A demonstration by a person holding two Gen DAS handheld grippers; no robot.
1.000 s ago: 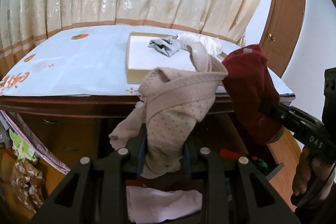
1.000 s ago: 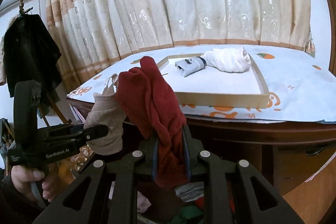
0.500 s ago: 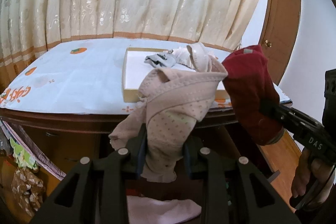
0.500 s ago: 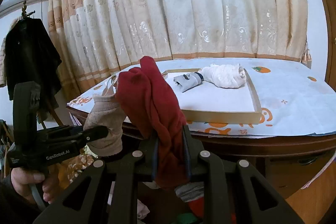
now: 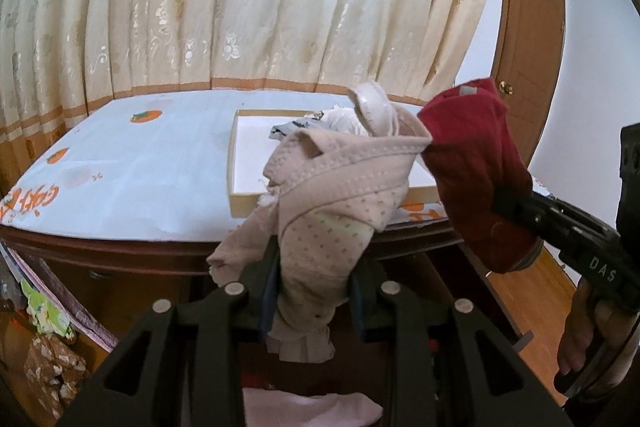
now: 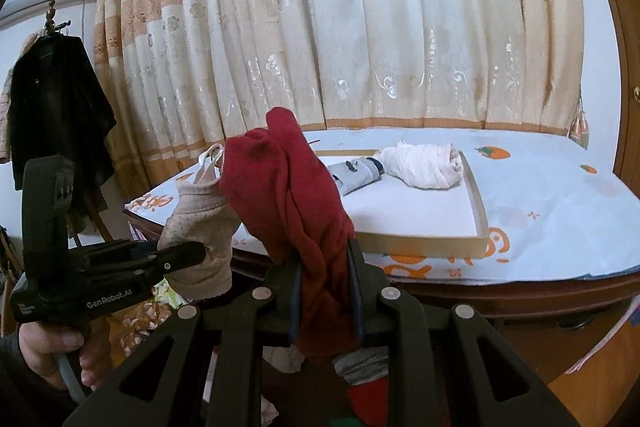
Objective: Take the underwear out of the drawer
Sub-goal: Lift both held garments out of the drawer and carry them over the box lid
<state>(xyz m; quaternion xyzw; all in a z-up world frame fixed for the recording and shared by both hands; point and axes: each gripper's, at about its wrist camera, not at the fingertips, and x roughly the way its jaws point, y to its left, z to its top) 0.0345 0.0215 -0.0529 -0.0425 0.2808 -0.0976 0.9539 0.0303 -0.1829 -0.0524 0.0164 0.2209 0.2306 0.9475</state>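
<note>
My left gripper [image 5: 314,291] is shut on beige dotted underwear [image 5: 340,211] and holds it up in front of the dresser top; it also shows in the right wrist view [image 6: 200,227]. My right gripper [image 6: 324,291] is shut on dark red underwear [image 6: 292,195], which also shows in the left wrist view [image 5: 476,171], just right of the beige piece. Both garments hang above the open drawer [image 5: 312,407], where pink cloth lies. A shallow wooden tray [image 6: 420,239] on the dresser holds a grey piece [image 6: 356,175] and a white piece [image 6: 424,167].
The dresser top carries a white cloth with orange fruit prints [image 5: 120,167]. Cream curtains [image 6: 360,27] hang behind it. A dark coat [image 6: 52,107] hangs at the left. A wooden door [image 5: 528,67] stands at the right. More clothes [image 6: 368,383] lie in the drawer below.
Both grippers have risen with their garments, so the dresser top and tray sit lower and nearer in view. The grips have not changed.
</note>
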